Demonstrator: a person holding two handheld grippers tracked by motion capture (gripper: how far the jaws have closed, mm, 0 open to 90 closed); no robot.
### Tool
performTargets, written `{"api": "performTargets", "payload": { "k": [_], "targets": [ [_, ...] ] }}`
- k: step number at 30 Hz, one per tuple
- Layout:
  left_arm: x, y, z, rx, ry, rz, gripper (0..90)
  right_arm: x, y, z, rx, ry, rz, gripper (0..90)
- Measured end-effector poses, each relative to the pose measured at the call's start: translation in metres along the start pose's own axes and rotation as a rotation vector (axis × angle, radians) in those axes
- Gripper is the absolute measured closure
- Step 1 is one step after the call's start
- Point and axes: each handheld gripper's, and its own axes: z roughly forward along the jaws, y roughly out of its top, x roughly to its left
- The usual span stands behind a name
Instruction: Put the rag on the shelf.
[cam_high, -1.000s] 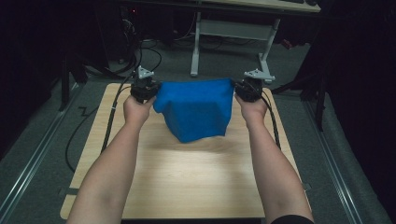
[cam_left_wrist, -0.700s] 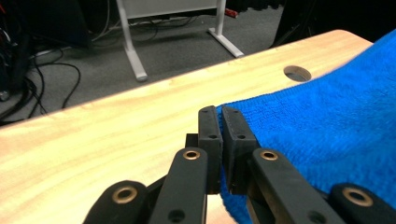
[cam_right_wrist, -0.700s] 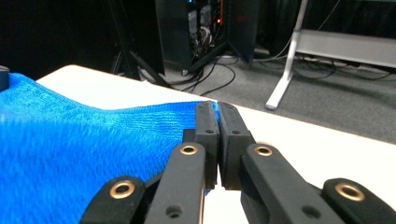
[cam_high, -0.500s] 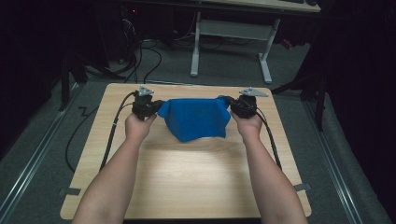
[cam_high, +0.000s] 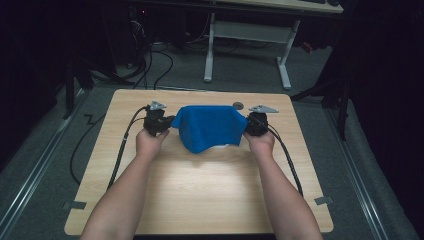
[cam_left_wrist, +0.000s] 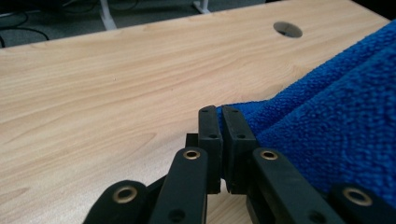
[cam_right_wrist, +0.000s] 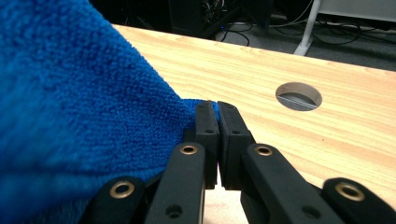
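Blue towel (cam_high: 210, 127) stretched between left gripper (cam_high: 167, 122) and right gripper (cam_high: 248, 124) (corners pinched), lower edge seemingly touching table (cam_high: 200, 190)

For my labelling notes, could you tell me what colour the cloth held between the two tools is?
Plain bright blue cloth, clearest in the high view.

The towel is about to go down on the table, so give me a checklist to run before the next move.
1. Left gripper clamped on a corner of the blue towel: ok.
2. Right gripper clamped on the other corner: ok.
3. Towel stretched between both grippers without a twist: ok.
4. Bare table in front of the towel to lay it on: ok.
5. Towel clear of the cable hole: ok.
6. Lower edge of the towel already flat on the wood: cannot tell.
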Motion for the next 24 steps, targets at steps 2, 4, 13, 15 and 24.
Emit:
{"api": "performTargets", "payload": {
  "k": [2, 4, 13, 15, 24],
  "targets": [
    [0.0, 0.0, 0.001, -0.001, 0.0, 0.0, 87.6, 0.001, -0.002, 0.001, 0.003, 0.003, -0.003, 88.8],
    [-0.001, 0.0, 0.001, -0.002, -0.003, -0.004, 87.6, 0.001, -0.003, 0.002, 0.008, 0.003, -0.005, 88.7],
    [-0.006, -0.005, 0.009, 0.032, -0.027, -0.001, 87.5, -0.002, -0.017, 0.003, 0.022, -0.006, 0.011, 88.7],
    [-0.008, -0.006, 0.011, 0.034, -0.033, 0.0, 87.4, -0.002, -0.018, 0.003, 0.025, -0.006, 0.016, 88.6],
    [-0.008, -0.009, 0.011, 0.049, -0.018, -0.024, 78.9, -0.003, -0.018, 0.001, 0.024, -0.002, 0.03, 83.3]
  ]
}}
